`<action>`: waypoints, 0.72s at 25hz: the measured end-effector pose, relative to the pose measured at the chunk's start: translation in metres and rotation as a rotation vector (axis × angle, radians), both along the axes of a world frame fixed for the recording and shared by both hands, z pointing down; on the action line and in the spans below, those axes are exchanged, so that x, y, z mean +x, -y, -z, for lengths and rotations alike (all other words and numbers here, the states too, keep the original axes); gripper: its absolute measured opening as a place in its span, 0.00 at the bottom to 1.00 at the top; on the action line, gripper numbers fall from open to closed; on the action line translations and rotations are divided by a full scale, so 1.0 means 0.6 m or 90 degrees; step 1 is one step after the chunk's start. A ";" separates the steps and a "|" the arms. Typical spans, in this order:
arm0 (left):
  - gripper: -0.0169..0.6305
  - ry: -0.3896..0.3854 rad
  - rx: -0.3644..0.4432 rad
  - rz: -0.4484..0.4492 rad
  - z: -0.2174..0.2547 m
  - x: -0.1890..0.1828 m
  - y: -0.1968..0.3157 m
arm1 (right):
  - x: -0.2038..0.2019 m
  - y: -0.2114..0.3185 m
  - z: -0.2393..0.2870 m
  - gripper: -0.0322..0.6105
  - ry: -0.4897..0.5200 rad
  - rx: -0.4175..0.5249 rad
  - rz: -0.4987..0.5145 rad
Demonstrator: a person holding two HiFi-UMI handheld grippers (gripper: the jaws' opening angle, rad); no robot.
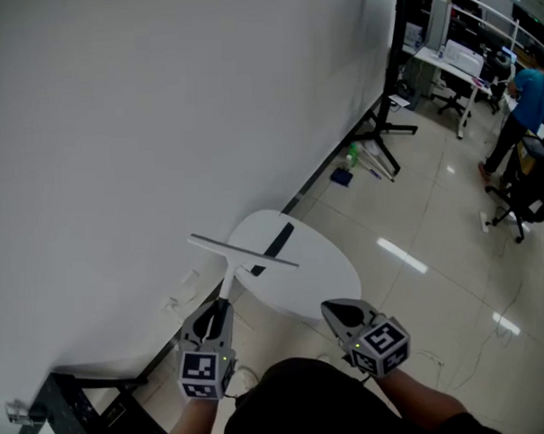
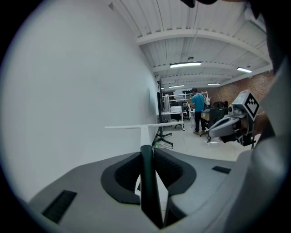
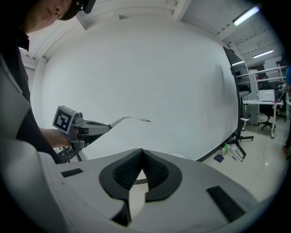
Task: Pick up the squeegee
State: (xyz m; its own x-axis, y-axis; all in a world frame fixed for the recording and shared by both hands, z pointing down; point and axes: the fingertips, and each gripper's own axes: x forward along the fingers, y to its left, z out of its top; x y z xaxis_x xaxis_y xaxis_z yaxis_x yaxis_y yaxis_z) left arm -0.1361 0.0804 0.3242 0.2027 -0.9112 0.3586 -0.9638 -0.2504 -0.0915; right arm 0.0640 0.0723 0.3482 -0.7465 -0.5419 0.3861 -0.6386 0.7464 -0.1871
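Room: I'm facing a big white wall [image 1: 159, 109] on my left. Glossy pale floor [image 1: 434, 213] runs off to the right towards desks [image 1: 450, 60] at the far end.
Table: there's a round white table [image 1: 328, 274] right in front of me against the foot of the wall, with a black strip [image 1: 279, 241] lying on its top.
Left gripper: my left gripper [image 1: 218, 311] is clamped on the squeegee [image 1: 242, 251], and my own view shows both pads pressed on its dark handle [image 2: 148, 182] from either side.
Squeegee: it's up in the air in my left grip. The shaft rises out of the jaws and the long white blade sits crosswise at its tip. In the head view the blade is slightly tilted, over the near-left edge of the table, with the wall behind it.
Right gripper: my right gripper [image 1: 337, 308] is closed with nothing in it, its pads meeting at the tips. It hangs beside the left one, apart from the squeegee, over the table's near-right edge.
Background: a person in a teal shirt [image 1: 523, 102] stands by the far desks. A black stand [image 1: 380, 126] has its legs splayed at the end of the wall.
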 end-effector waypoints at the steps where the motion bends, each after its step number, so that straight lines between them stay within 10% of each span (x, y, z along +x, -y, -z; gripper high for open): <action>1: 0.18 -0.005 0.000 -0.004 0.000 -0.008 -0.004 | -0.010 -0.003 0.003 0.06 0.000 0.004 -0.006; 18: 0.18 -0.024 0.010 -0.069 -0.017 -0.089 -0.031 | -0.106 -0.050 0.024 0.06 -0.017 0.046 -0.058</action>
